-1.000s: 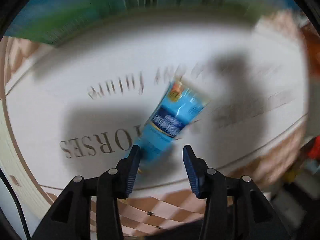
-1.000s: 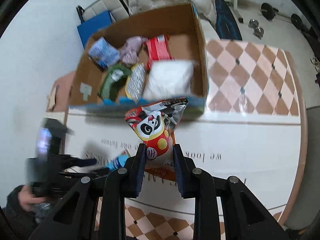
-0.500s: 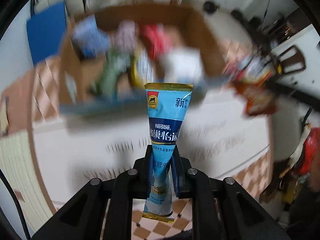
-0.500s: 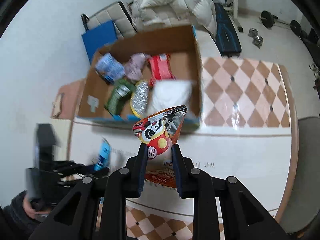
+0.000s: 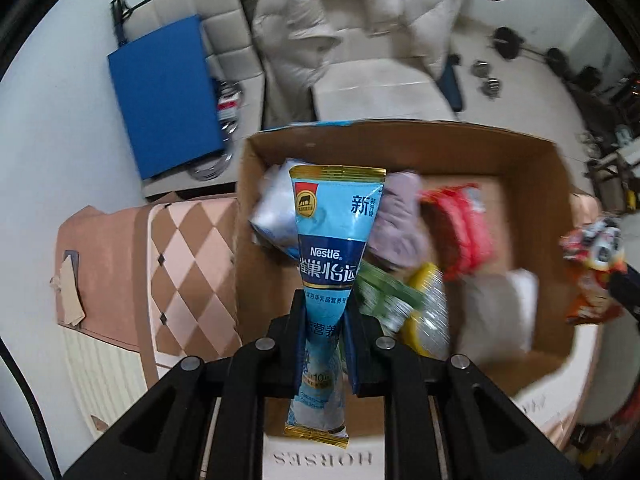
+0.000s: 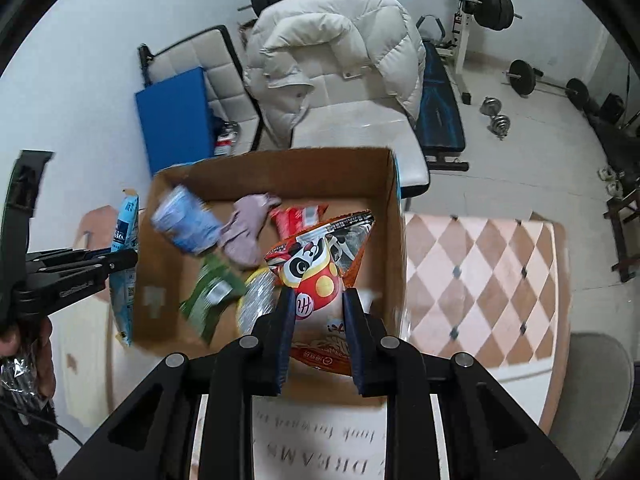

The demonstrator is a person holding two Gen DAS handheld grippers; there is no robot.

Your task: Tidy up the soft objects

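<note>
My left gripper (image 5: pixel 325 312) is shut on a blue Nestle pouch (image 5: pixel 334 240) and holds it upright over the near left part of an open cardboard box (image 5: pixel 520 152). My right gripper (image 6: pixel 318 308) is shut on a red panda snack bag (image 6: pixel 320 260) and holds it above the box's (image 6: pixel 394 208) near right part. The box holds several soft packs: a pale blue pack (image 6: pixel 184 220), a mauve cloth (image 6: pixel 246 232), a red pack (image 5: pixel 460 228), a green pack (image 6: pixel 212 292) and a white pack (image 5: pixel 496 312). The left gripper with its pouch (image 6: pixel 126 260) shows at the left of the right wrist view.
The box stands on a table with a white printed cloth (image 6: pixel 320 440) and a pink checked cover (image 6: pixel 480 272). Behind it are a white seat with a puffy white coat (image 6: pixel 332 48), a blue pad (image 6: pixel 176 116), and a weight bench with dumbbells (image 6: pixel 496 120).
My left gripper closed on the blue pouch on the table, lifted it and carried it over the box. My right gripper moved forward with the snack bag over the box.
</note>
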